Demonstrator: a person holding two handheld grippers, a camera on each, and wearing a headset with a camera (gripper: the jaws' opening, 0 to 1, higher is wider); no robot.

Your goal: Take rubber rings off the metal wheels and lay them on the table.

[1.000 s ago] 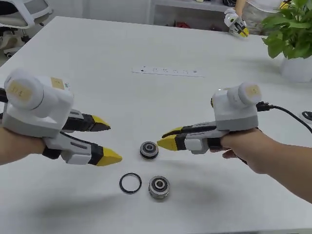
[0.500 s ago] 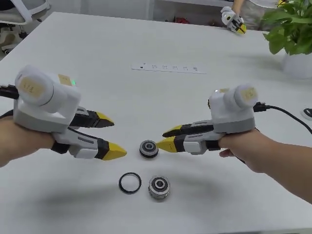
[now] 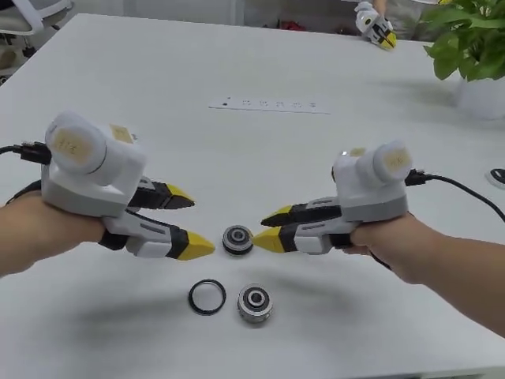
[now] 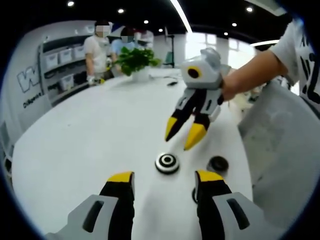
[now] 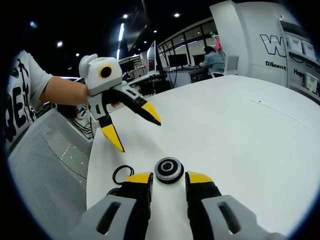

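While left claw [image 3: 201,223], right claw [image 3: 260,230] gape | wheels [image 3: 237,240] [image 3: 255,303] 2 | loose ring [image 3: 207,297] 1

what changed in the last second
The left gripper moved in toward the ringed wheel, jaws open, gripping nothing. The right gripper stayed open beside that wheel. The loose rubber ring and bare wheel lie unmoved.

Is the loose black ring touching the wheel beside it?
Apart. The head view shows a strip of bare table between the ring and the wheel.
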